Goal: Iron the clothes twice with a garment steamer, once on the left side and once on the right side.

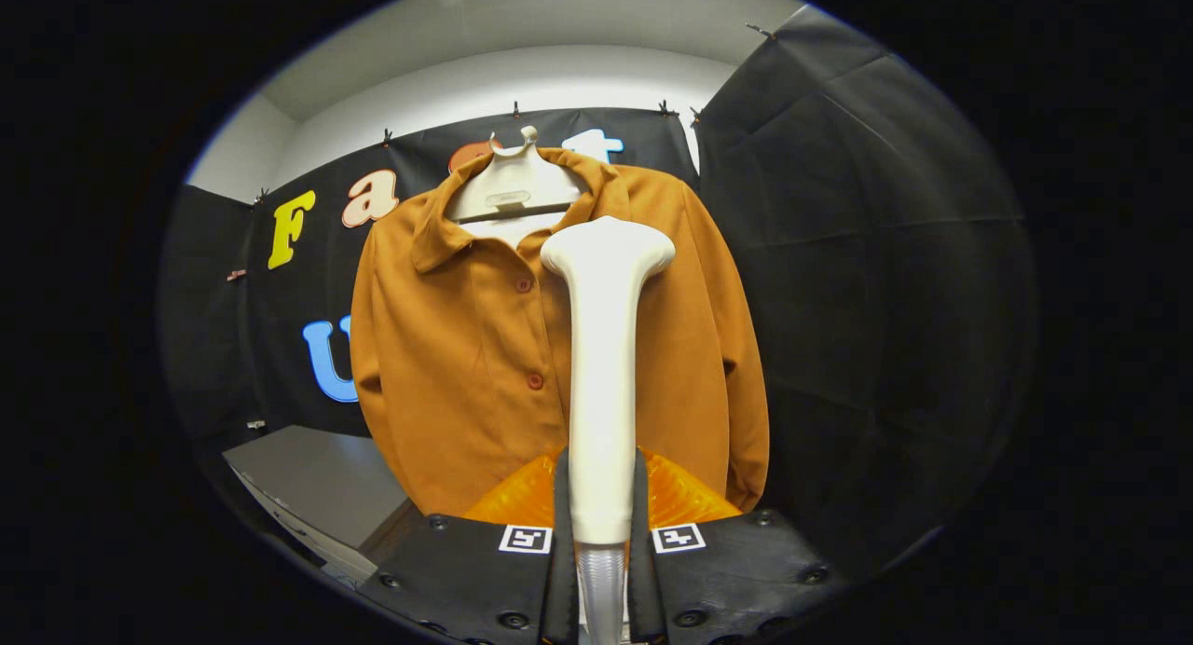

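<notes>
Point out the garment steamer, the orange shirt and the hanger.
garment steamer (604,365): gripper view, on its handle.
orange shirt (457,384): gripper view, front panel beside the buttons.
hanger (511,190): gripper view, on its body.

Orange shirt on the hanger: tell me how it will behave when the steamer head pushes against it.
The orange shirt looks soft, so it will likely give and fold. Hanging from one hanger, it may swing back. The steamer, held in the gripper, looks rigid.

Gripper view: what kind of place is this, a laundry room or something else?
Probably a staged recording booth, not a real laundry room. Black cloth walls are clipped up around one orange shirt on a hanger. The gripper has its jaws shut on a white garment steamer.
</notes>
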